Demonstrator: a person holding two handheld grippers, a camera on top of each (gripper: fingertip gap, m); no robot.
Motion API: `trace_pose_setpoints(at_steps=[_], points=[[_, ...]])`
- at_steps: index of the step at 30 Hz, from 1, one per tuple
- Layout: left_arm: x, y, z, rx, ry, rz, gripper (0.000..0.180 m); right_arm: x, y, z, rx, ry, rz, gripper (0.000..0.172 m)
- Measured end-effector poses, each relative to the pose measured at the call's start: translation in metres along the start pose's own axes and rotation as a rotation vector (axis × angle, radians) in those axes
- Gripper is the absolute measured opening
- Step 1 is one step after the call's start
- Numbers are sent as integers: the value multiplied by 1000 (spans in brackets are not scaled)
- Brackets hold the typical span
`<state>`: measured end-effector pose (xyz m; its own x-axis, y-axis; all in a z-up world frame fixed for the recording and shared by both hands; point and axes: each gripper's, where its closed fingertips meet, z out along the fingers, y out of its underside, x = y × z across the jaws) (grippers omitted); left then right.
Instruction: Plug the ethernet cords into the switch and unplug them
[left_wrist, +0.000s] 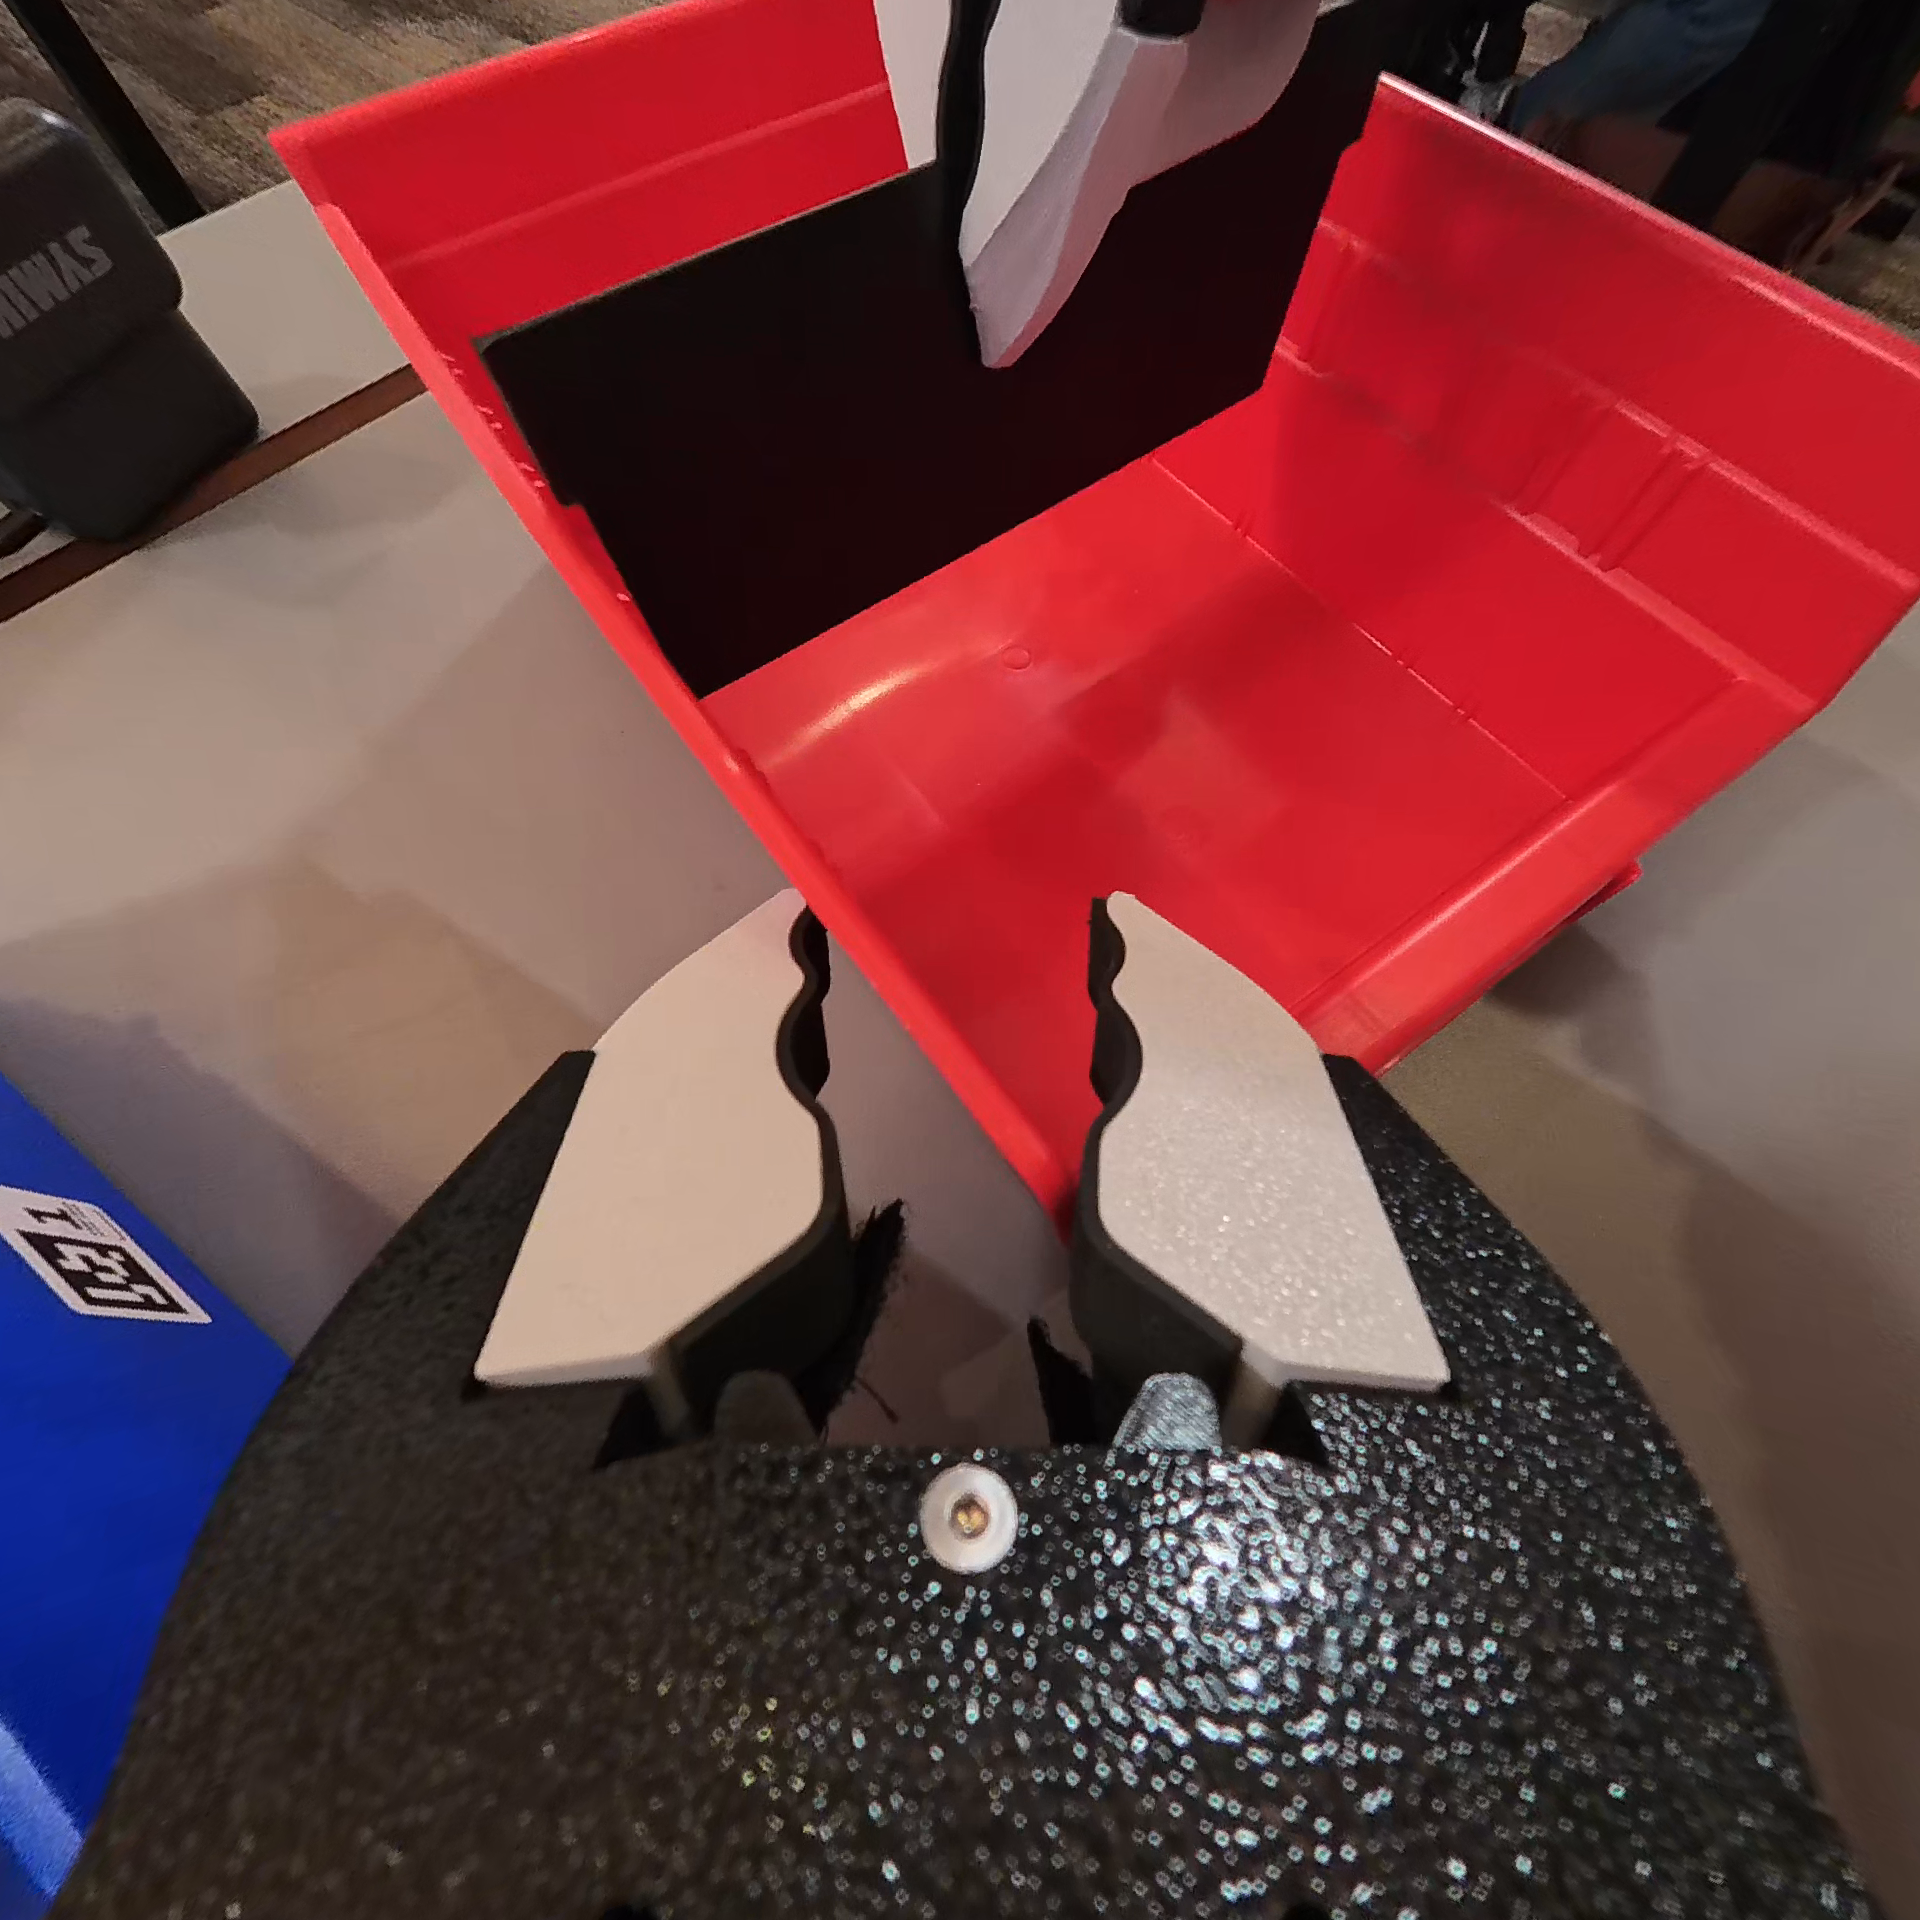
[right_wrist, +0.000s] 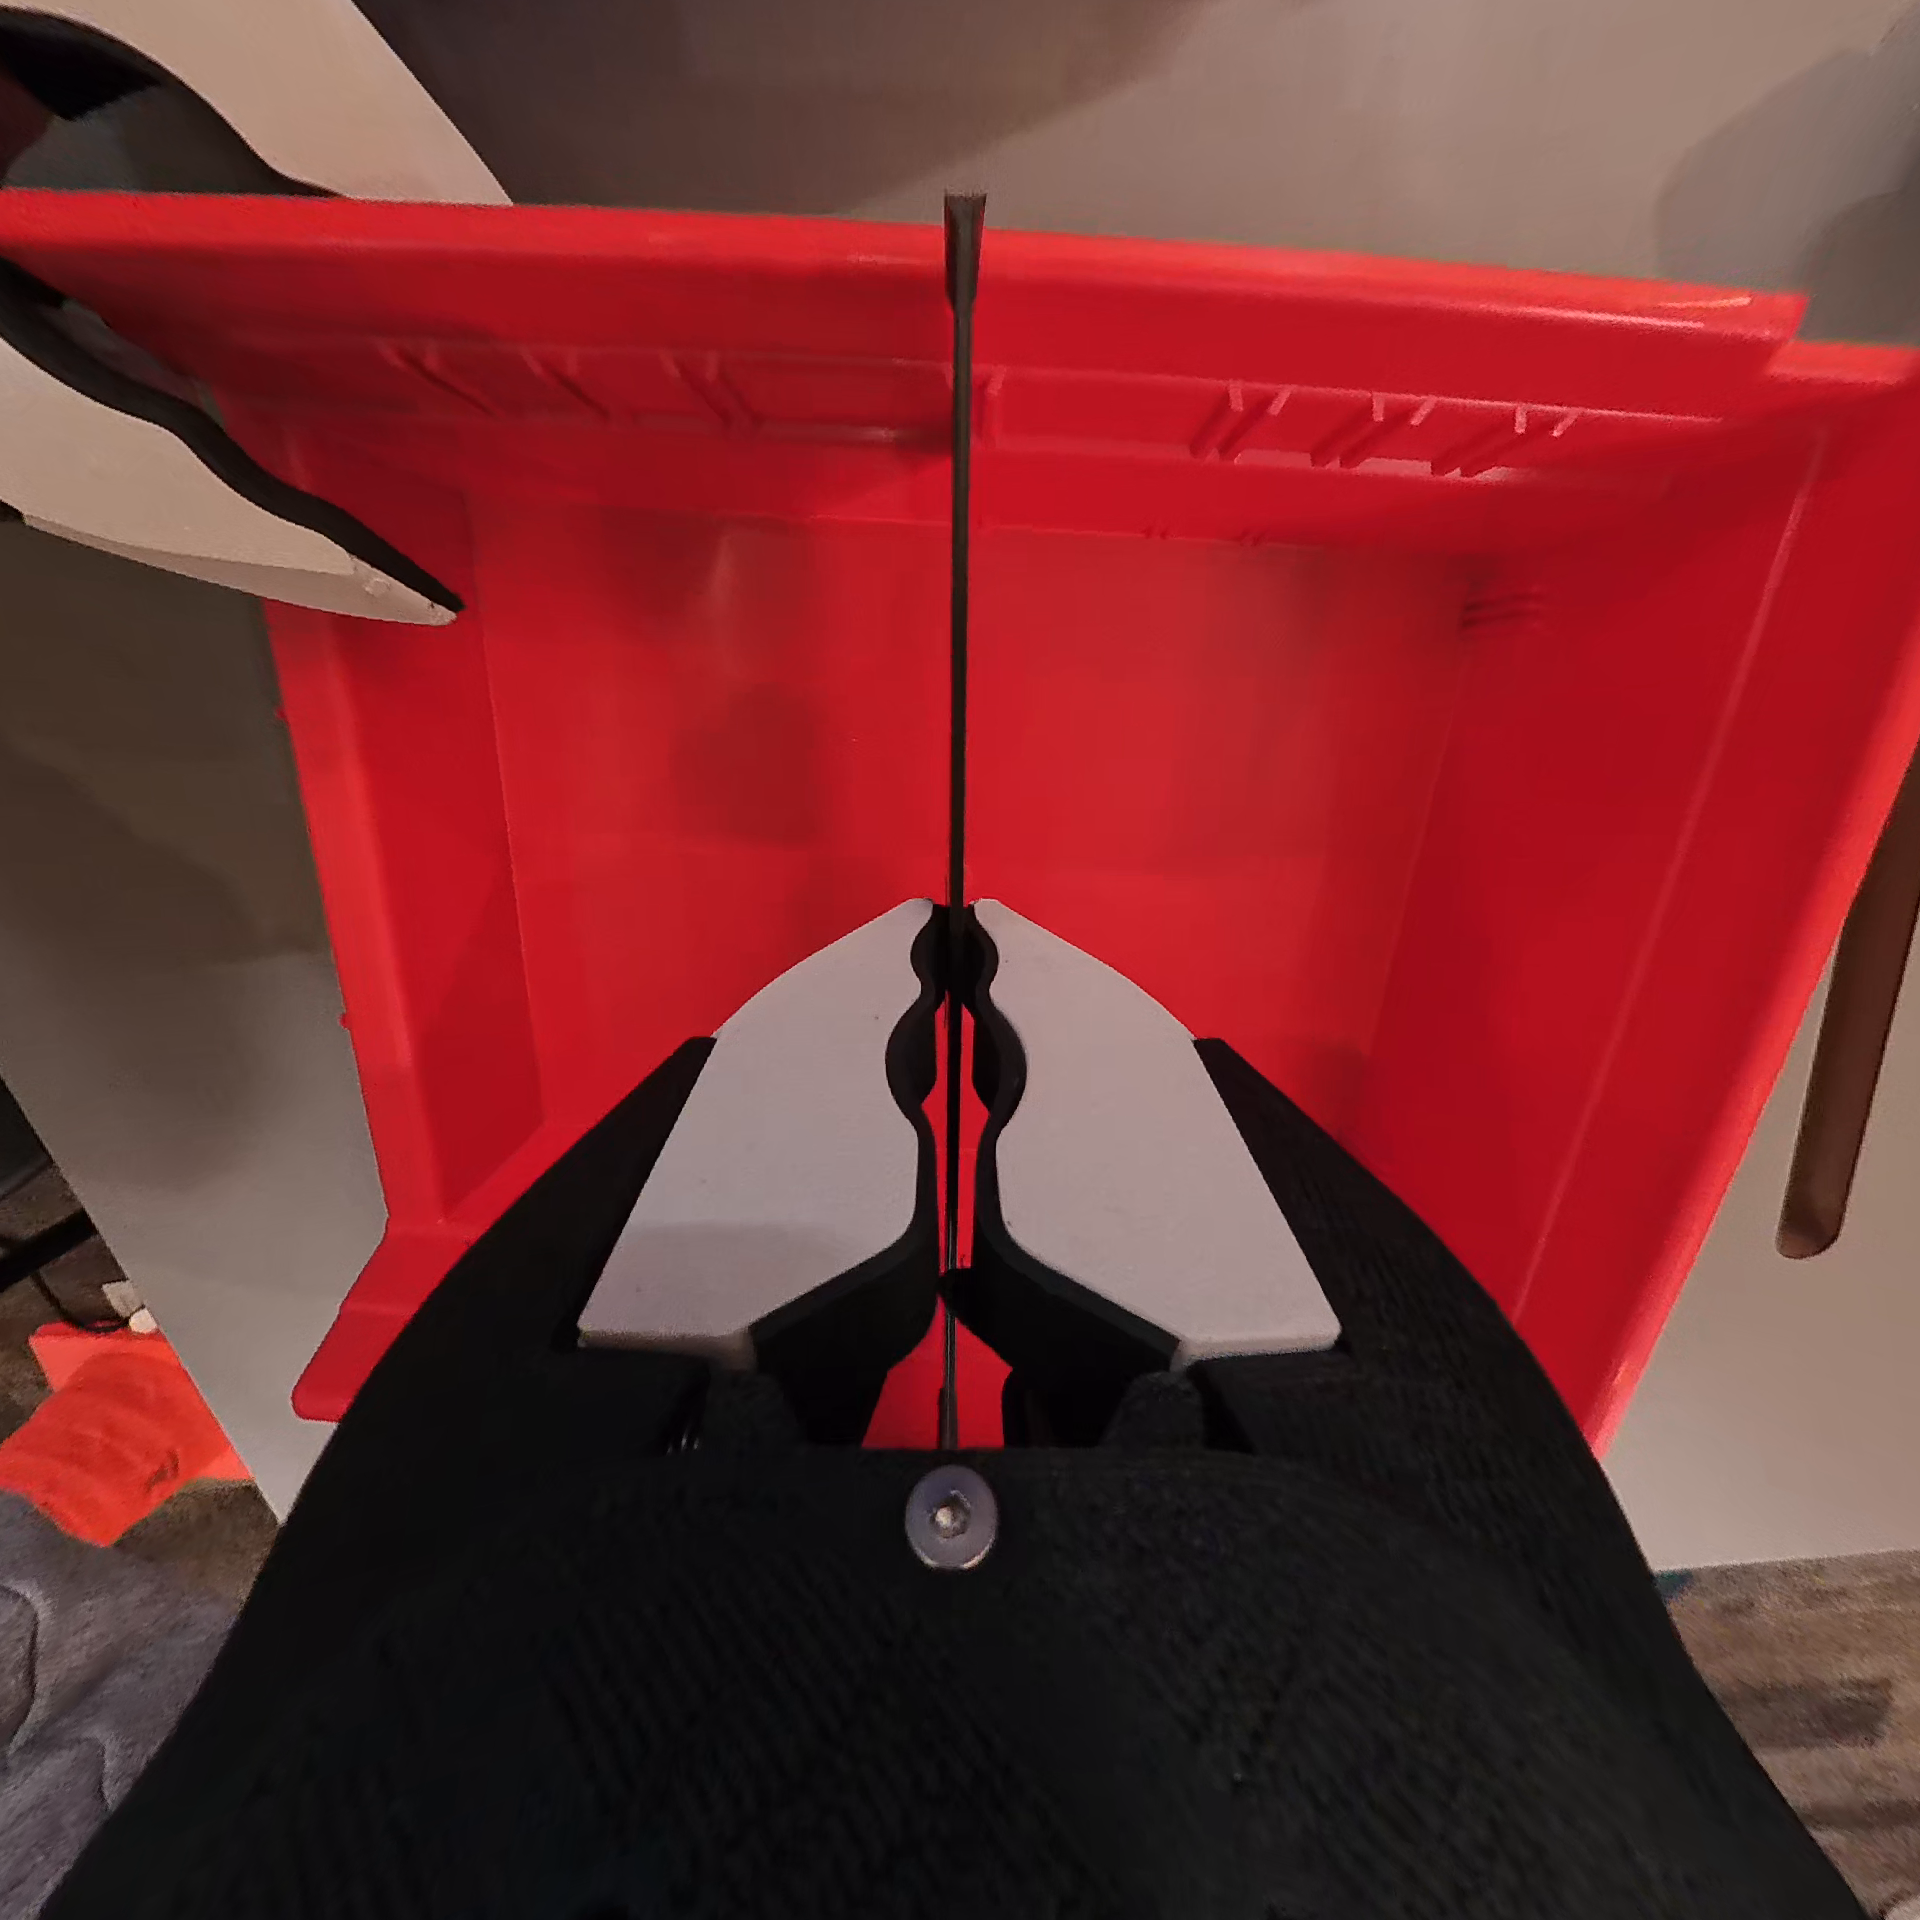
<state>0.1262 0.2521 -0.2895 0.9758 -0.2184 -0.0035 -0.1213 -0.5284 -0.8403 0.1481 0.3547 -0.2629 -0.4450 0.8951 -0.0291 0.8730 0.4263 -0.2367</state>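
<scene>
No ethernet cord or switch is in view. A red plastic bin (left_wrist: 1351, 727) stands on a pale table (left_wrist: 260, 779). A thin black divider panel (left_wrist: 831, 468) stands upright across the bin. My right gripper (right_wrist: 958, 909) is shut on the panel's top edge, and the panel shows edge-on (right_wrist: 961, 571) over the bin's floor (right_wrist: 1299, 779). The right gripper's fingers (left_wrist: 1018, 260) come down onto the panel from above. My left gripper (left_wrist: 951, 909) is open, with the bin's near side wall between its fingers, and neither pad presses on the wall. One of its fingers (right_wrist: 260, 551) shows at the bin's left corner.
A dark grey case (left_wrist: 94, 364) sits on the table at far left. A blue box with a white label (left_wrist: 104, 1403) lies at the near left. A red item (right_wrist: 104, 1444) lies on the floor. A brown curved piece (right_wrist: 1849, 1039) stands right of the bin. One gripper's finger ends stand about 12 cm off the other's. My right gripper's tips are some 25 cm from the dark grey case (left_wrist: 94, 364).
</scene>
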Motion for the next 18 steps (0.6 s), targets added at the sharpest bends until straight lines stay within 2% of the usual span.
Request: trace_pose_setpoints(at_steps=[12,18], points=[[0,0,0,0,0,4,48,1,11,13,-104,10,-2,0],[0,0,0,0,-2,7,48,0,13,12,-203,34,-26,0]])
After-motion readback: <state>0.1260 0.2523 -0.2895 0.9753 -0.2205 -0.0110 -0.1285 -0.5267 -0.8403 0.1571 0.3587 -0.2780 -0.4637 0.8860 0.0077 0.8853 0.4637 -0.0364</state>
